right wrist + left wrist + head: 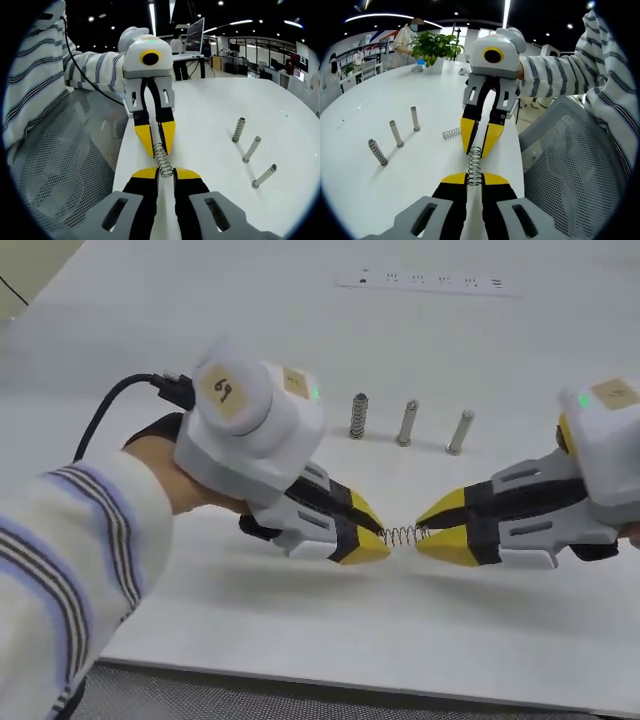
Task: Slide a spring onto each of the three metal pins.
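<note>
The left gripper (381,541) and the right gripper (422,532) face each other just above the white table (300,640). A spring (403,534) hangs between them. Each claw is squeezed together on one end of it.

Behind them, three pins stand in a row on the table. The first pin (360,399) has a fitted spring (358,422) around it. The second pin (407,423) and the third pin (460,432) are bare. A loose spring (451,133) lies on the table near the right gripper.

A power strip (430,282) lies far back. The room has a green plant (434,46), a mesh chair (570,160), a laptop (195,34) and long ceiling lights (151,15).
</note>
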Tool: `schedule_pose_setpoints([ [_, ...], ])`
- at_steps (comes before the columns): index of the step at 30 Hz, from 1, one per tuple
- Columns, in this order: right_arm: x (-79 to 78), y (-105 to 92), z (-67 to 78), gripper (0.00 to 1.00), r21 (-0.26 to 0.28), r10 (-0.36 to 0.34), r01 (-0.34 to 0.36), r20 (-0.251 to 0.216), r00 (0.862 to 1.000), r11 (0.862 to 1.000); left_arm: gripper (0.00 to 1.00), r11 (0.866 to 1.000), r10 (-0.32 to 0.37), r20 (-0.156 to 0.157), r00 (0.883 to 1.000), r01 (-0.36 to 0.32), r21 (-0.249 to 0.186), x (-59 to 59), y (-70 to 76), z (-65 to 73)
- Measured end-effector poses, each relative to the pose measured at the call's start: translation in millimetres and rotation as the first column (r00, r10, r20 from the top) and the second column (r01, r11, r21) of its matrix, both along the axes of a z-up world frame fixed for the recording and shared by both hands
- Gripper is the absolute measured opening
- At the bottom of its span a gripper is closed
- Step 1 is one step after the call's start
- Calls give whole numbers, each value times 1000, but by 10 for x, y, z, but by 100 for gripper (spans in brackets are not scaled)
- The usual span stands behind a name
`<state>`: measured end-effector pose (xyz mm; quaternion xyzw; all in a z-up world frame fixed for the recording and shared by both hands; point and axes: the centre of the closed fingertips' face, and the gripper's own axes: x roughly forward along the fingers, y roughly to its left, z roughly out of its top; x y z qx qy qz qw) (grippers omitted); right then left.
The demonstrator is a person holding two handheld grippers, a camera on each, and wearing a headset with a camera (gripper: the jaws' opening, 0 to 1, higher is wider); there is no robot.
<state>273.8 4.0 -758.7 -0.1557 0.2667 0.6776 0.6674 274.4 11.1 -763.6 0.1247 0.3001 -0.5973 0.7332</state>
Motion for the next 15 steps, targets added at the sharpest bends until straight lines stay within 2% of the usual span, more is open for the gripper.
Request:
schedule_pose_setpoints([
  [5, -14, -17, 4, 9, -11, 15, -14, 20, 1000, 1000, 3, 1000, -5, 10, 1000, 5, -4, -15, -19, -8],
  [7, -14, -29, 10, 9, -13, 15, -15, 19, 1000, 1000, 3, 1000, -6, 15, 1000, 6, -3, -21, -32, -7],
  [9, -16, -42, 27, 9, -13, 15, -15, 21, 1000, 1000, 3, 1000, -15, 34, 999, 15, 0, -26, -43, 3],
  [13, 5, -56, 56, 9, -31, -8, 8, 0, 1000, 999, 3, 1000, -5, 44, 999, 6, -8, -9, -54, 6],
  [15, 11, -62, 67, 9, -30, -1, 1, 8, 1000, 1000, 2, 1000, 6, 45, 999, -5, -18, 3, -62, 6],
])
